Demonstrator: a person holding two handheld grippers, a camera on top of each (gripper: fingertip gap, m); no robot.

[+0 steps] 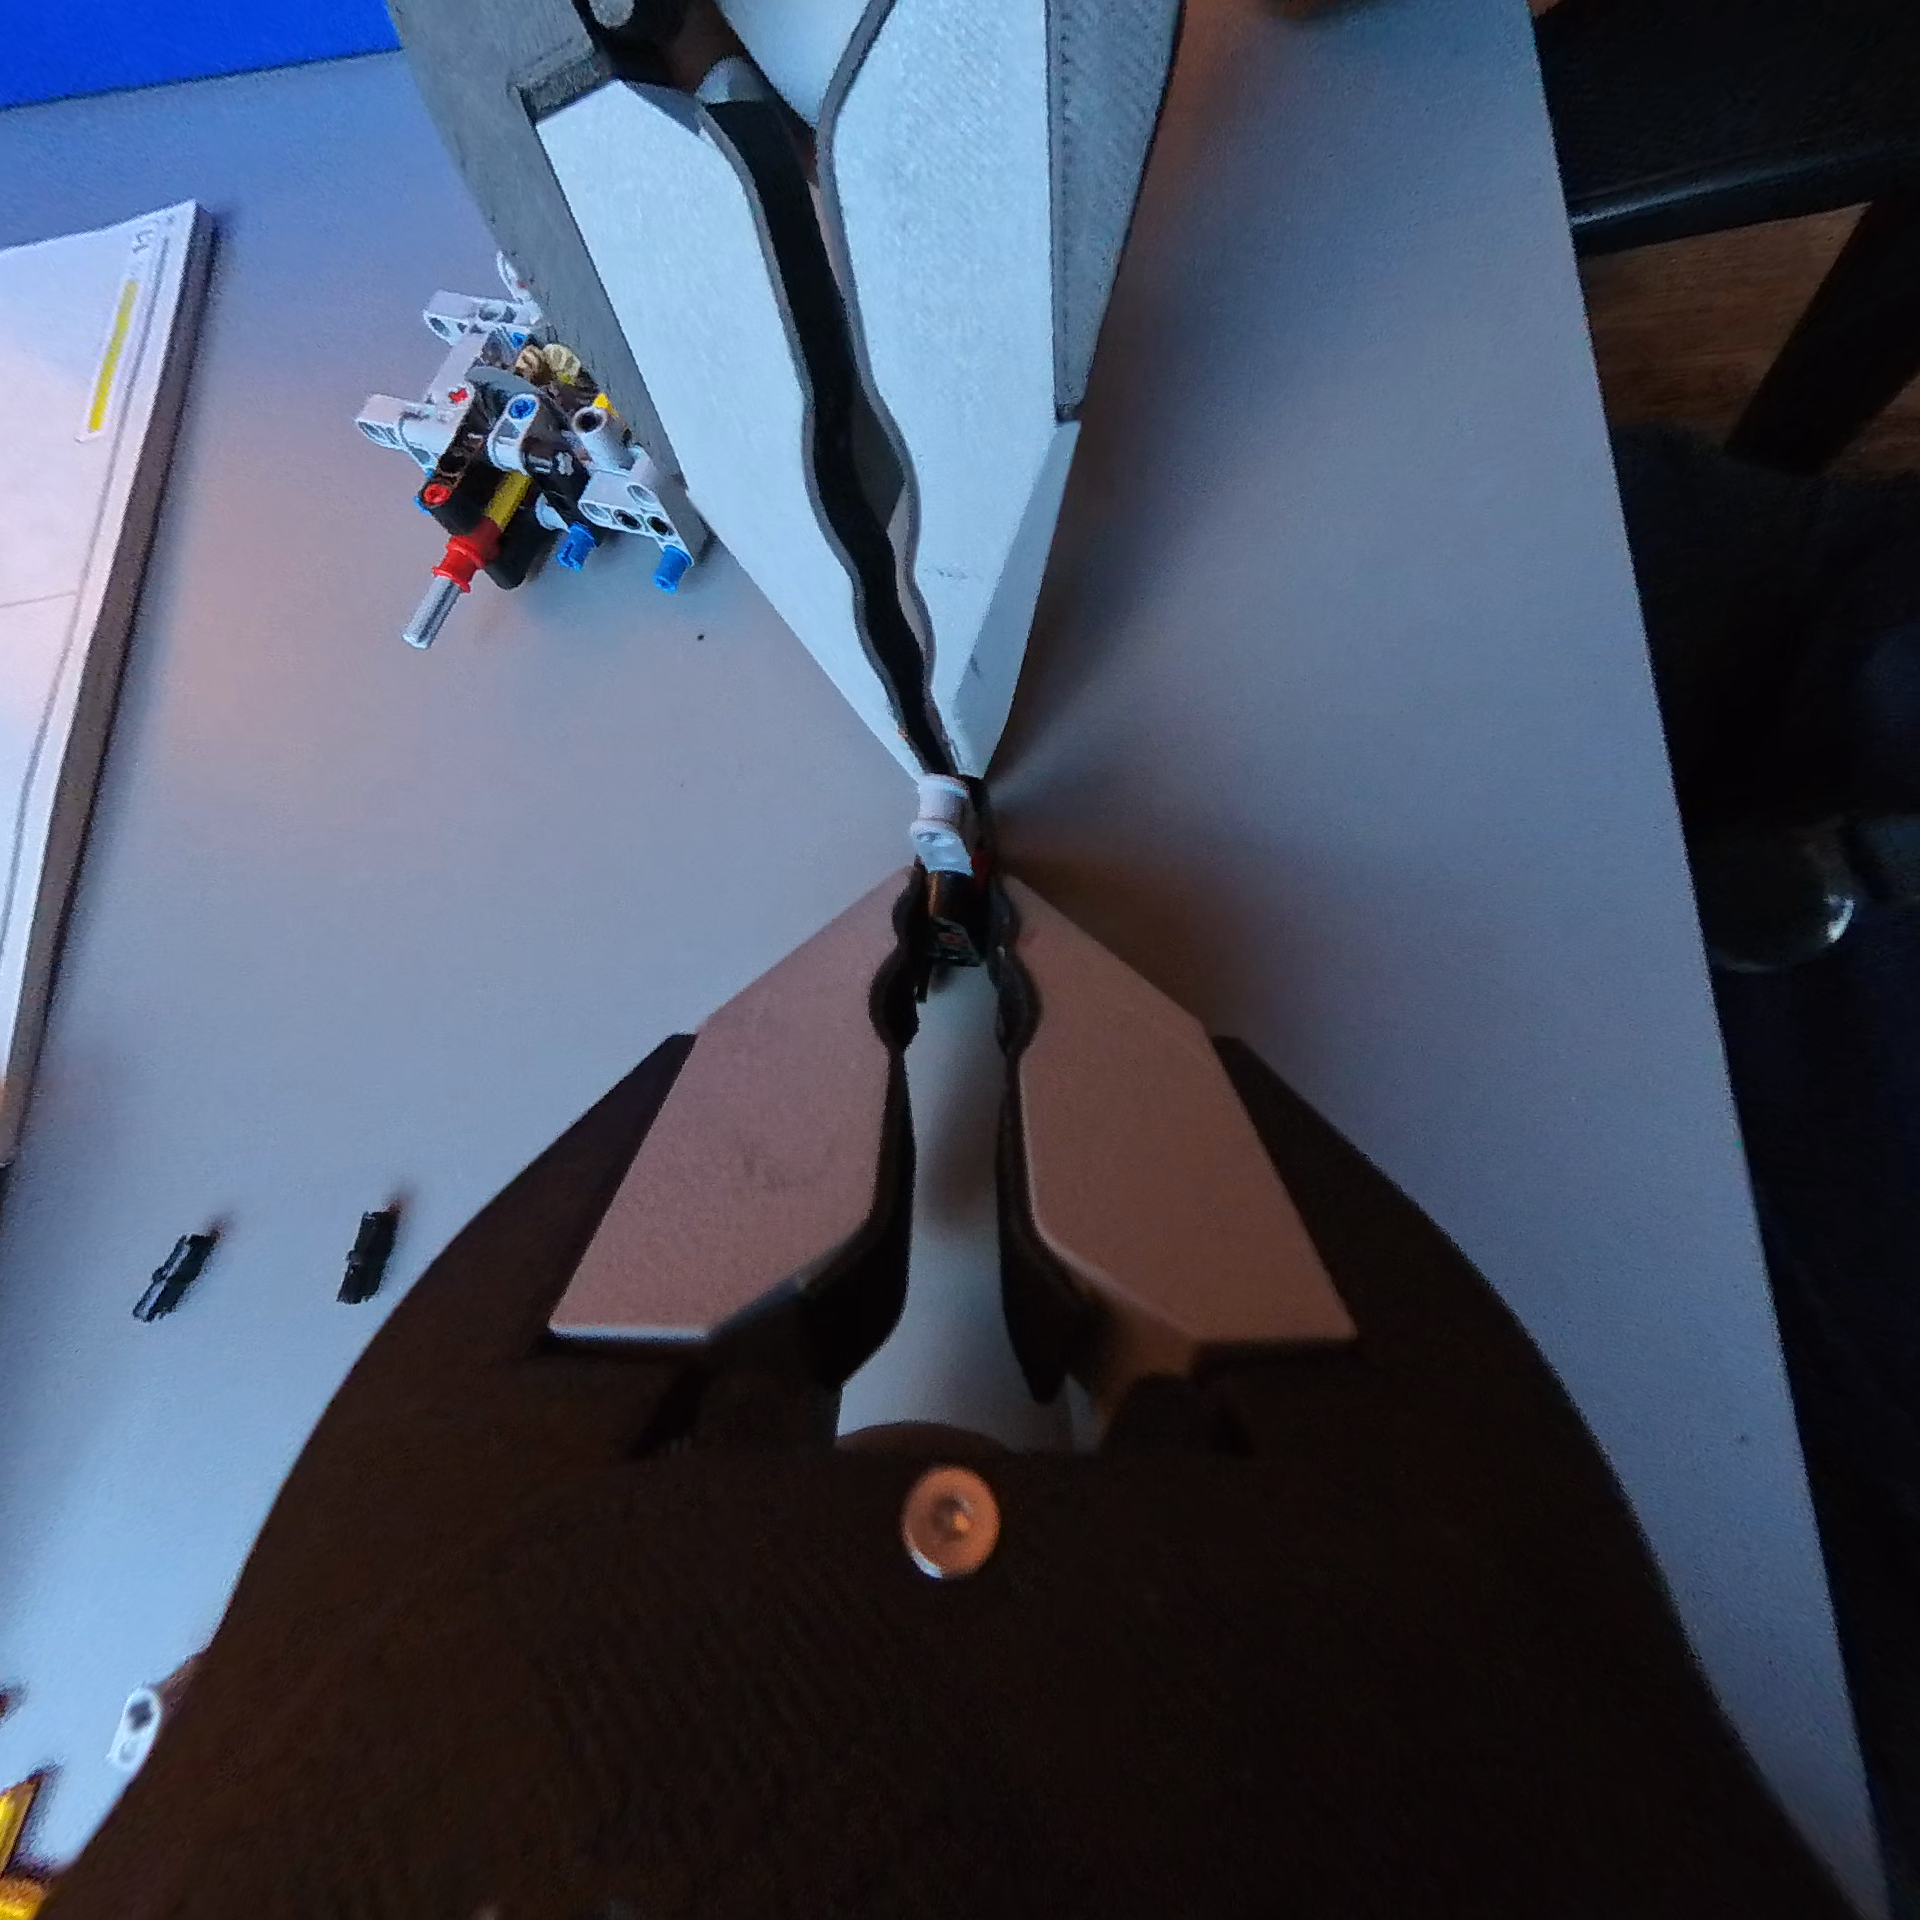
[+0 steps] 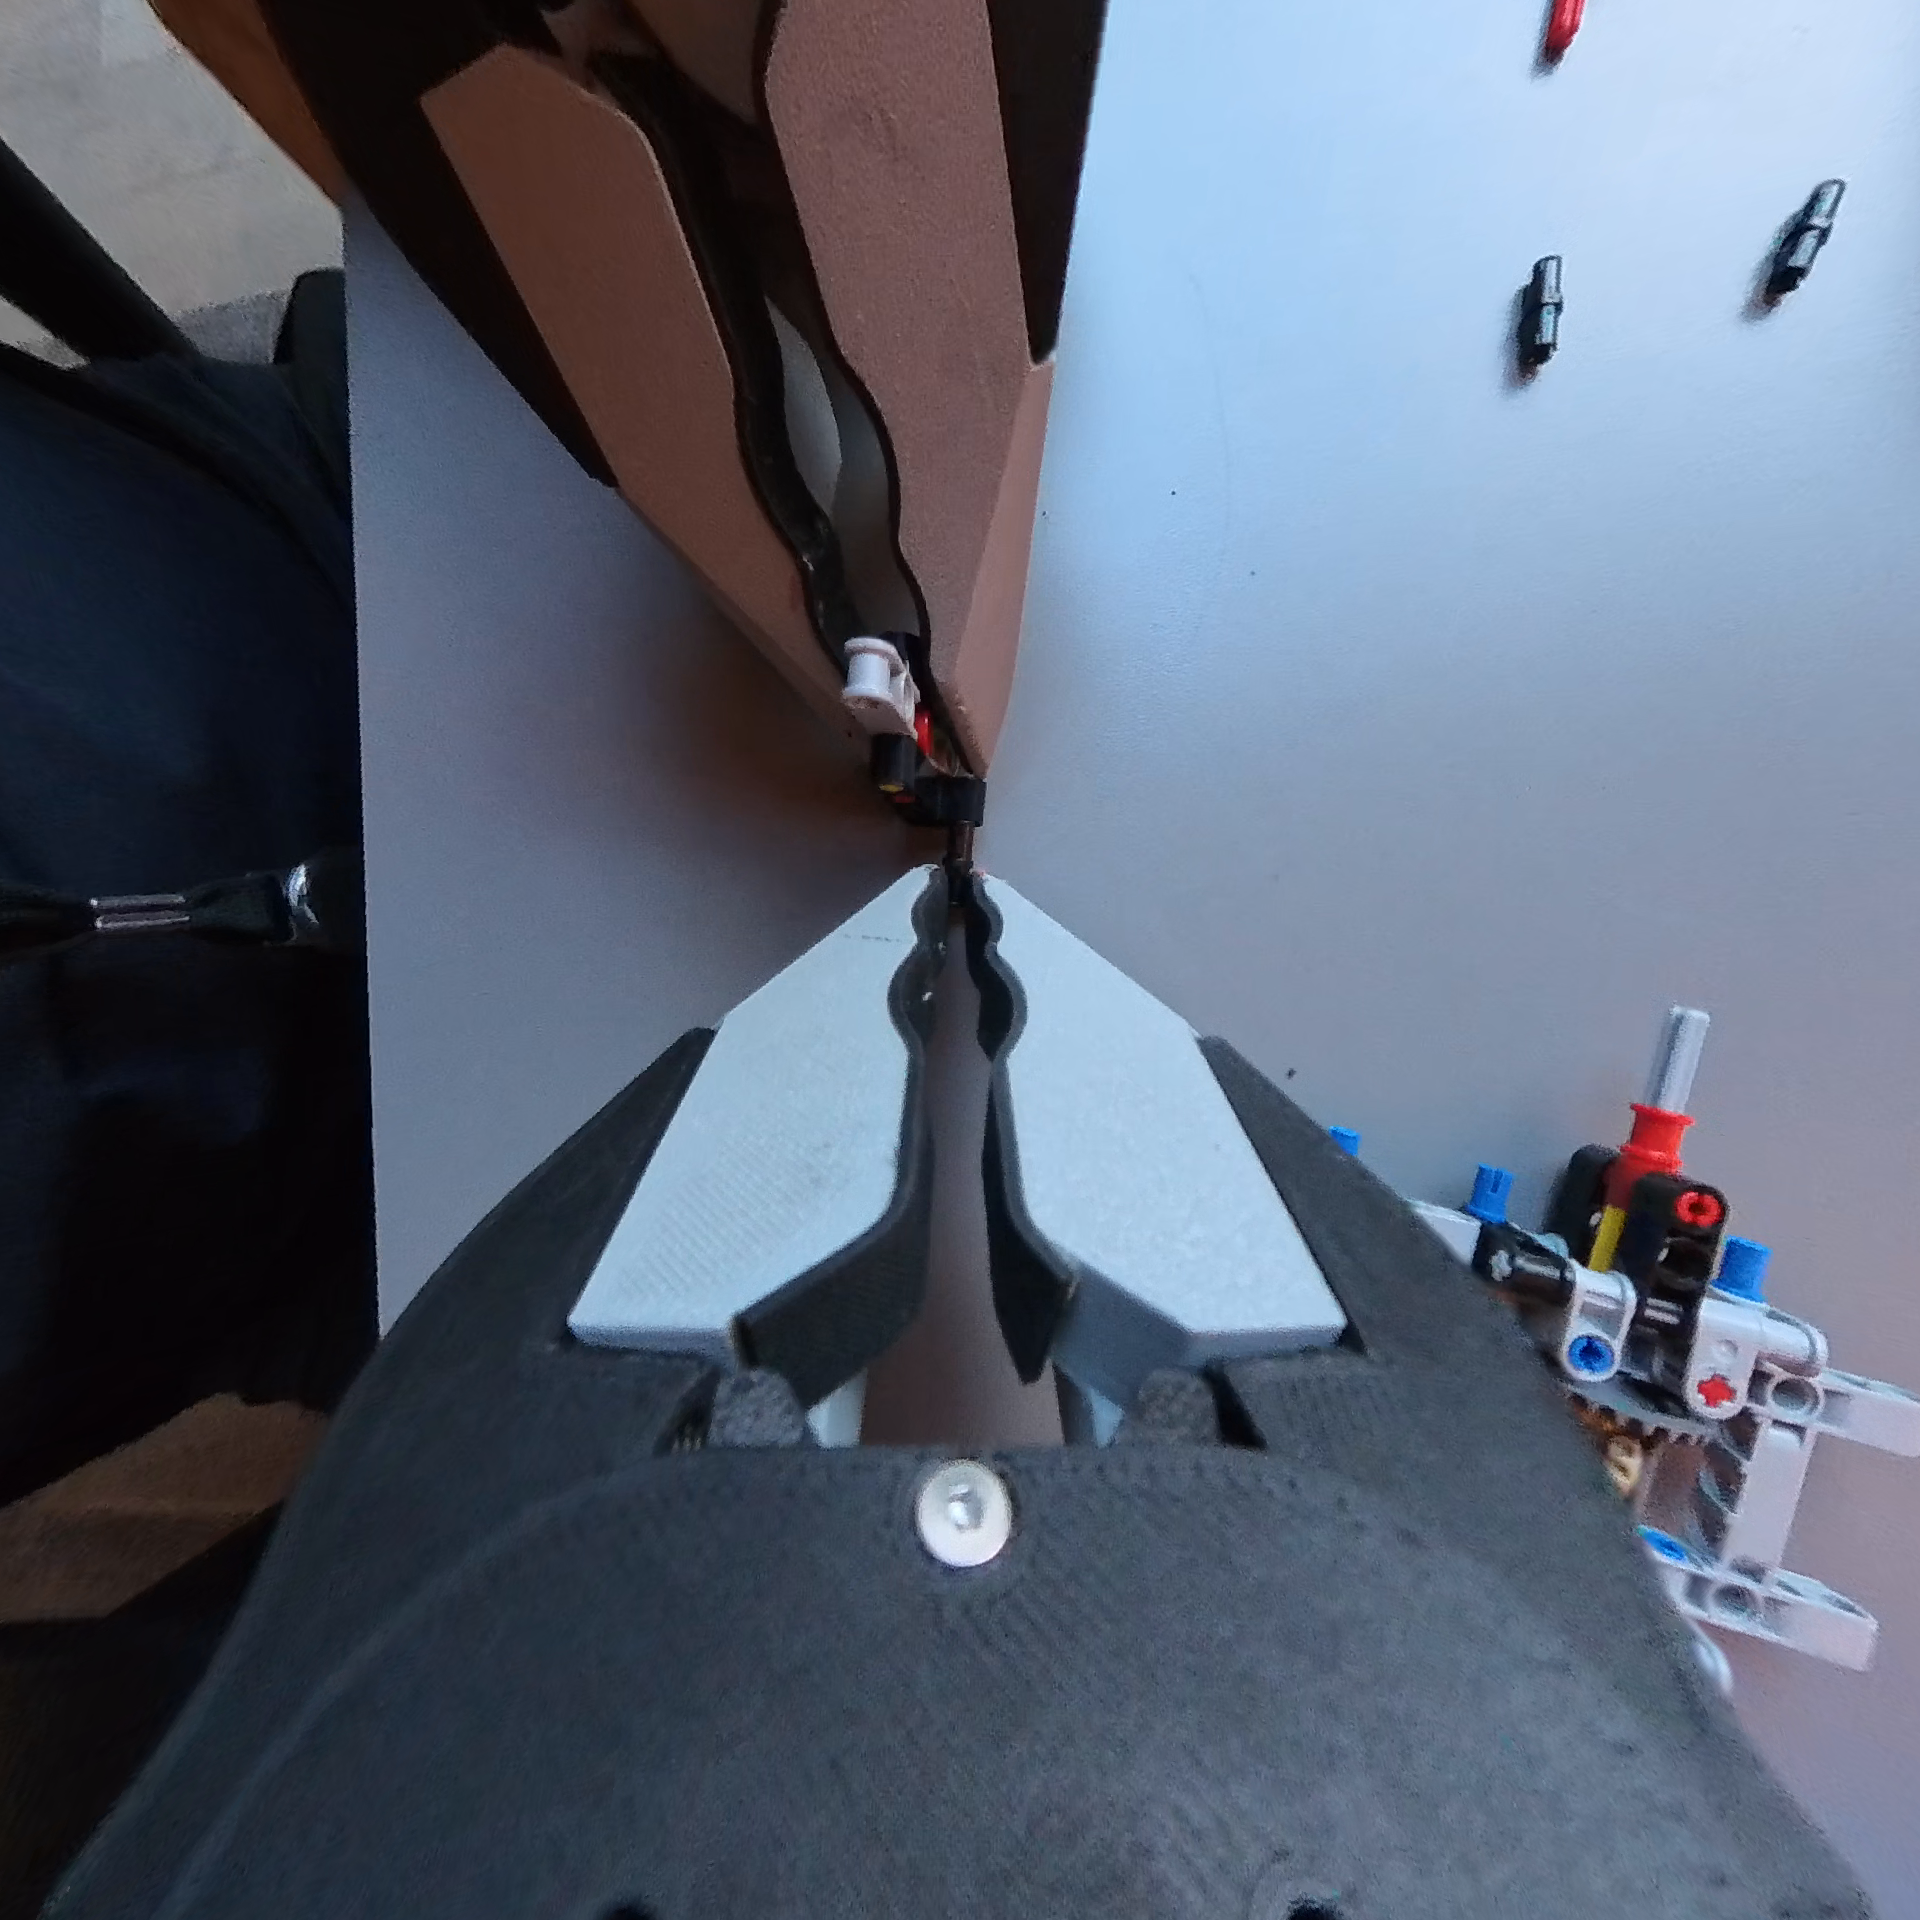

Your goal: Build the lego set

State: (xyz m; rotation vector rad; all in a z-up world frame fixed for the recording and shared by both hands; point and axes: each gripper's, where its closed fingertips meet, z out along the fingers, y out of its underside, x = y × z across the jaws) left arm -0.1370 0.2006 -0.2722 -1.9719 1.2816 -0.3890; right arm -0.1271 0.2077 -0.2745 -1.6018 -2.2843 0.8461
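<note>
- The left gripper (image 1: 951, 914), with tan fingers, is clamped narrowly on a small black-and-white brick piece (image 1: 943, 883); its pads press the piece's dark lower part, while a white connector (image 1: 940, 821) sticks out at 12 o'clock past the tips.
- The right gripper (image 2: 958, 883), with pale grey fingers, meets it tip to tip — its jaws are nearly together, pinching a thin black pin (image 2: 964, 844) that runs into the black end of the same piece (image 2: 925, 790).
- From the right wrist view, the piece sits at 12 o'clock just beyond the grey fingertips, held above the grey table (image 2: 1351, 623); red and yellow dots show on it.
- A larger brick assembly (image 1: 520, 457) of white, black, red, yellow and blue parts rests on the table at about 10 o'clock of the left gripper, well apart.
- Two loose black pins (image 1: 171, 1273) (image 1: 366, 1255) lie at 8 o'clock — near each other, apart from both grippers.
- A white booklet (image 1: 73, 520) lies at the table's 9 o'clock edge.
- A red piece (image 2: 1562, 26) lies at 1 o'clock in the right wrist view.
</note>
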